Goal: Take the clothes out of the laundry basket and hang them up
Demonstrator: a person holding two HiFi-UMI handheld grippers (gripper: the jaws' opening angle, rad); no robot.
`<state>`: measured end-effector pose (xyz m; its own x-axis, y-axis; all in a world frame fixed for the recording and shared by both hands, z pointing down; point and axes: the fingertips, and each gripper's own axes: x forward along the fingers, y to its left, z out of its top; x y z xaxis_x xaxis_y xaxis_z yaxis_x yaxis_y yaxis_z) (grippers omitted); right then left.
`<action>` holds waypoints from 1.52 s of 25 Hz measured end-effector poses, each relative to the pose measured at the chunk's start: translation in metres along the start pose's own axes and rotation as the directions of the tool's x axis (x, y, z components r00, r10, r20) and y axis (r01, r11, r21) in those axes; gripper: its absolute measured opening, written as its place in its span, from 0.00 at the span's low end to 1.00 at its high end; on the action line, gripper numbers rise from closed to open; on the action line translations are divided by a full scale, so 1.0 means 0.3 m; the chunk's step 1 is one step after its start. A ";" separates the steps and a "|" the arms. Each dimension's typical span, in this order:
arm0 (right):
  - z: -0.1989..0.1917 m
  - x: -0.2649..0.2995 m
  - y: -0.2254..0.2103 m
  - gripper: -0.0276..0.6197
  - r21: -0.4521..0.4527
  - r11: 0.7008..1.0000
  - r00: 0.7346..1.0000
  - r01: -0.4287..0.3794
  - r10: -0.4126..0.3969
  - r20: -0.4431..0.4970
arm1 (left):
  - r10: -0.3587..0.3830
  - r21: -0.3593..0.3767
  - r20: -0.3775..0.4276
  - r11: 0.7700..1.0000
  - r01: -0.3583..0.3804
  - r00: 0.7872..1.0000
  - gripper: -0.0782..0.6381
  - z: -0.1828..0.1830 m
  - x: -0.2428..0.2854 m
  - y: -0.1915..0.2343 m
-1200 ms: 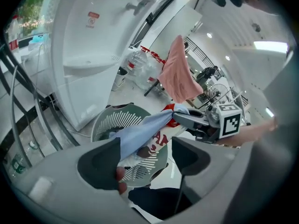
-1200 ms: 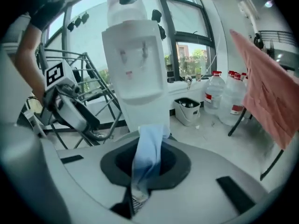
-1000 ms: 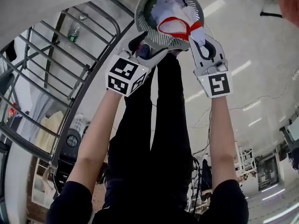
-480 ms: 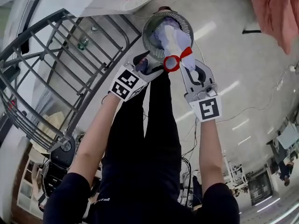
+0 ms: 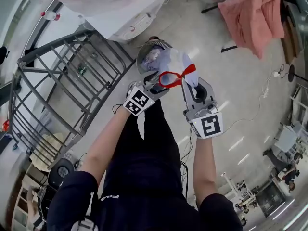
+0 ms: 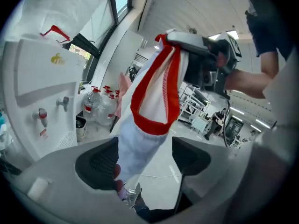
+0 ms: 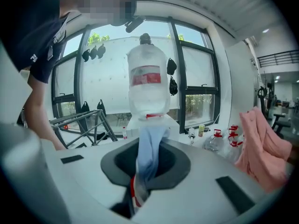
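Observation:
A white garment with red trim (image 5: 175, 76) hangs between both grippers above the round mesh laundry basket (image 5: 143, 56), which still holds pale clothes. My right gripper (image 5: 186, 83) is shut on one end of it; in the right gripper view the cloth (image 7: 149, 148) is pinched at the jaws (image 7: 138, 188) and trails away. My left gripper (image 5: 155, 80) stands with its jaws apart. In the left gripper view the garment (image 6: 149, 101) runs between them, lying against the left pad (image 6: 98, 164). The right gripper (image 6: 201, 55) shows there holding the top.
A grey metal drying rack (image 5: 57, 81) stands to the left. A pink cloth (image 5: 255, 13) hangs at the upper right. A white water dispenser (image 7: 147, 83) stands beyond the basket, with water bottles (image 6: 96, 106) on the floor. Cables cross the floor.
Both grippers have risen away from the basket with the red-trimmed garment, which now hangs stretched between them. My view has swung so that the rack and pink cloth show more.

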<state>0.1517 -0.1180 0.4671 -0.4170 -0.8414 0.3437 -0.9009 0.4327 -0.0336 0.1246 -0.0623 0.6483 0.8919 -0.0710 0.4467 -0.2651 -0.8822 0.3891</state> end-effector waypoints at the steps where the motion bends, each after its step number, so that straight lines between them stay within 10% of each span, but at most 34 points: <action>1: 0.039 -0.011 0.004 0.09 -0.009 1.000 1.000 0.005 -0.005 0.006 | 0.002 0.011 0.006 1.000 -0.002 1.000 0.59 0.039 0.002 0.005; 6: 0.187 -0.095 0.041 0.09 -0.025 0.999 0.999 0.030 -0.029 0.022 | 0.032 0.066 -0.039 0.997 -0.029 0.999 0.58 0.127 -0.024 0.000; 9: 0.230 -0.134 0.056 0.09 -0.025 0.998 0.998 0.056 -0.056 0.026 | 0.067 0.057 0.013 0.996 -0.067 0.998 0.15 0.187 -0.091 0.008; 24: 0.209 -0.375 0.043 0.09 -0.104 0.987 0.989 0.123 -0.131 -0.068 | 0.280 -0.031 0.105 0.960 -0.278 0.954 0.14 0.555 -0.615 -0.098; 33: 0.209 -0.427 0.090 0.10 0.034 0.999 0.999 0.012 -0.013 0.030 | 0.443 -0.066 0.183 0.896 -0.438 0.878 0.14 0.706 -0.787 -0.240; 38: 0.292 -0.454 0.137 0.10 -0.007 0.998 0.995 -0.056 0.057 0.084 | 0.575 -0.127 0.263 0.817 -0.563 0.775 0.14 0.750 -0.899 -0.332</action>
<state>0.1608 -0.0140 0.3368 -0.4759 -0.8397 0.2616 -0.8752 0.4817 -0.0460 -0.0072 -0.0599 0.3077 0.6347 -0.6846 0.3583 -0.7653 -0.6212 0.1688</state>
